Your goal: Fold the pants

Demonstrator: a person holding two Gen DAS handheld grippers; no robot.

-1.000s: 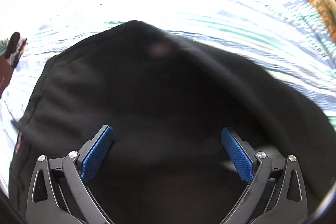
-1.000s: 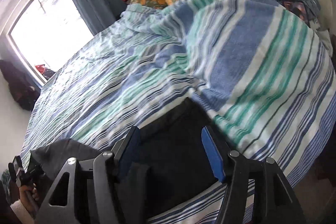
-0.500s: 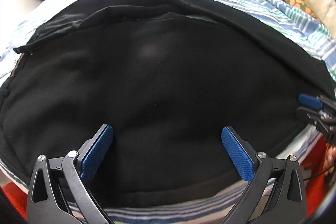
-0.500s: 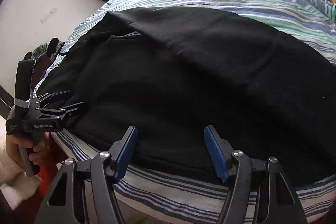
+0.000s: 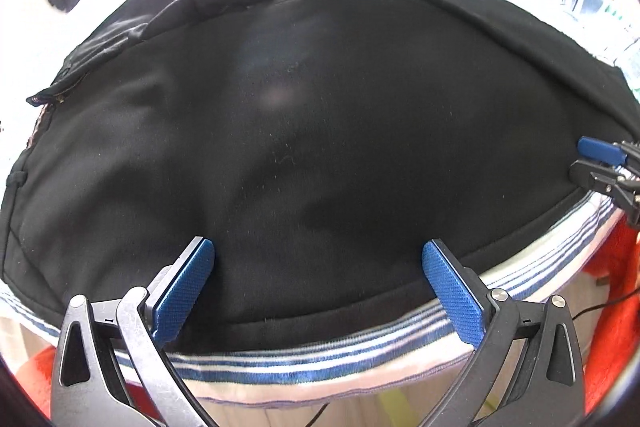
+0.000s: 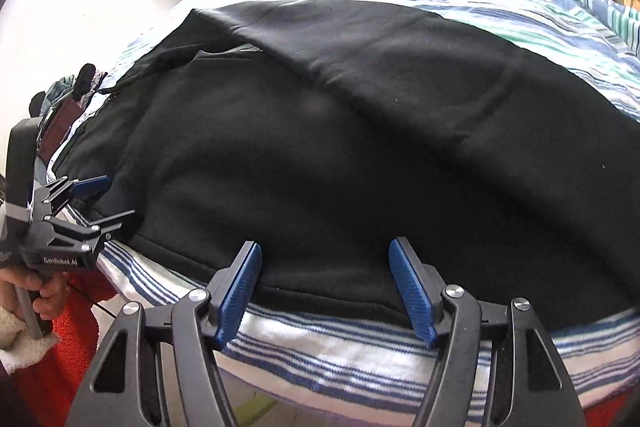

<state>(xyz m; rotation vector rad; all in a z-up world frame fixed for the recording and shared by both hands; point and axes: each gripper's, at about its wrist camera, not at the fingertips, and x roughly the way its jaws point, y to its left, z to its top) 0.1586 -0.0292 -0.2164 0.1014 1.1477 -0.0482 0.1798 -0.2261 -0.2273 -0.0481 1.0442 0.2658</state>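
The left gripper [image 5: 318, 277] stands wide open, empty, its blue pads poised over the near hem of the black fleece pants [image 5: 320, 131] spread on the striped bed cover [image 5: 304, 367]. The right gripper [image 6: 324, 285], jaws just opening, is likewise empty. Only the right view shows a hand [image 6: 38, 297] gripping the left handle.

1. Strong daylight enters from 12 o'clock; in the left wrist view it burns the top to plain white
2. The black pants [image 5: 320, 147] read as a dark mass with faint folds and a pale lens flare near centre
3. Fisheye bending curves the striped bedspread [image 6: 360, 355] at 6 o'clock; dark vignette rings each view
4. Focus is sharp, without motion blur
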